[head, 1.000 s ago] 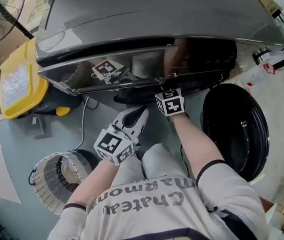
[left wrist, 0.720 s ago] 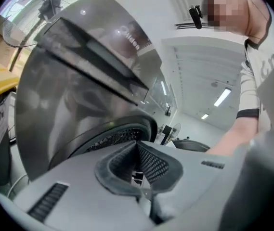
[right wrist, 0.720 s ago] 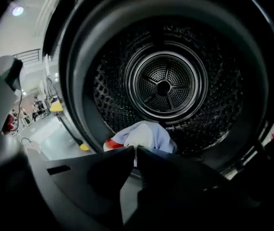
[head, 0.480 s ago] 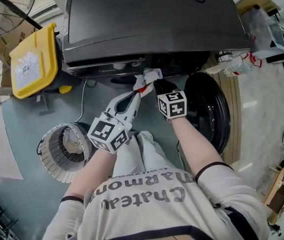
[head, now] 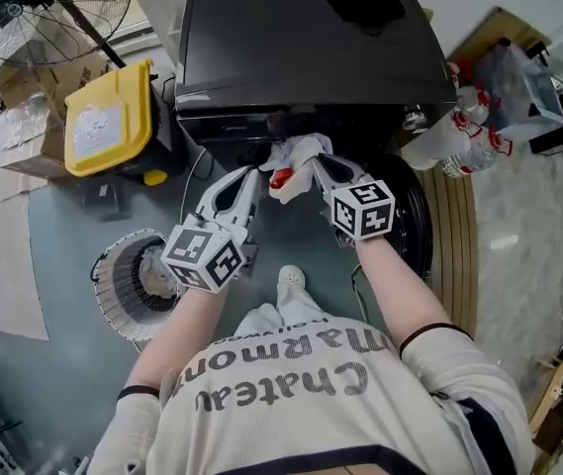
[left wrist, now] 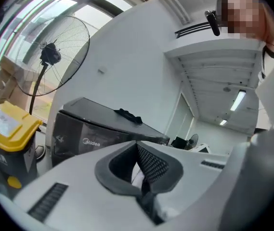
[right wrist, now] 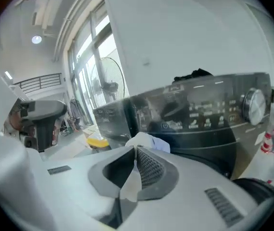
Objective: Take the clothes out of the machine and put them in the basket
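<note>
— What has changed?
— Both hands have come up from the drum; the left gripper point(head: 251, 174) and right gripper point(head: 319, 163) each have their jaws clamped on the white garment point(head: 296, 151), which now hangs in front of the washing machine point(head: 301, 38).
— Meaning?
— It looks to be out; the basket point(head: 103, 275) on the floor to the left is likely next.

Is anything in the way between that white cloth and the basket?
Nothing visible does. The white cloth is pinched by the left tool and right tool before the washing machine; the basket stands at the left, only floor between.
</note>
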The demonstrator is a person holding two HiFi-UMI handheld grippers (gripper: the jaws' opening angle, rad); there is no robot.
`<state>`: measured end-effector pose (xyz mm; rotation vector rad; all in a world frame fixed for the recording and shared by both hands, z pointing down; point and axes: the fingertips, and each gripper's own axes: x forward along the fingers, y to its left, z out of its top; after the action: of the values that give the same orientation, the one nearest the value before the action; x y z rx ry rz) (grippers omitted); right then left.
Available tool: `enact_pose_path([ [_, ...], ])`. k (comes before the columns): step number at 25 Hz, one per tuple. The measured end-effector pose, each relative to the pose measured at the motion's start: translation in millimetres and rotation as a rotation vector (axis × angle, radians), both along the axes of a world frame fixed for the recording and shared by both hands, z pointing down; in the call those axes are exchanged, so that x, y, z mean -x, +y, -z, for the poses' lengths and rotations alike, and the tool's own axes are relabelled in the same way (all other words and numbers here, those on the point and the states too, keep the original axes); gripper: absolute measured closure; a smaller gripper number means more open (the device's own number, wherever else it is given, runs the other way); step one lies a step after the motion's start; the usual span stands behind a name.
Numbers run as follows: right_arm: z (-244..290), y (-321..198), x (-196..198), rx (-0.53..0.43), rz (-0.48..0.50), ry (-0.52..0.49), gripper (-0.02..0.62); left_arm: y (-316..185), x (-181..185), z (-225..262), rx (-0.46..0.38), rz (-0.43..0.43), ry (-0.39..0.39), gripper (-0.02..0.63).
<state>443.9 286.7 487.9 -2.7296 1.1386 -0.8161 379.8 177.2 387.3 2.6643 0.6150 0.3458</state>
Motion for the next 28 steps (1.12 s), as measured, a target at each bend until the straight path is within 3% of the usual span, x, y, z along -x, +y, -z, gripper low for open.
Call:
enact_pose_path([
  [5, 71, -6, 40, -0.069, -0.032, 0.073, 0.555, -19, 32, 44, 0.038, 0.046, 0.035, 0.598],
  [10, 137, -18, 91, -0.123, -0.064, 0.155, 0.555, -41, 79, 81, -0.017, 0.054, 0.058, 0.598],
  [15, 188, -36, 144, -0.162, -0.061, 0.227, 0.555, -60, 131, 113, -0.019, 0.09, 0.099, 0.598],
  [22, 250, -78, 200, -0.237, 0.009, 0.312, 0.555, -89, 193, 155, -0.064, 0.127, 0.162, 0.598],
  [28, 285, -123, 231, -0.279, 0.098, 0.363, 0.555, -126, 231, 179, -0.078, 0.22, 0.194, 0.598],
])
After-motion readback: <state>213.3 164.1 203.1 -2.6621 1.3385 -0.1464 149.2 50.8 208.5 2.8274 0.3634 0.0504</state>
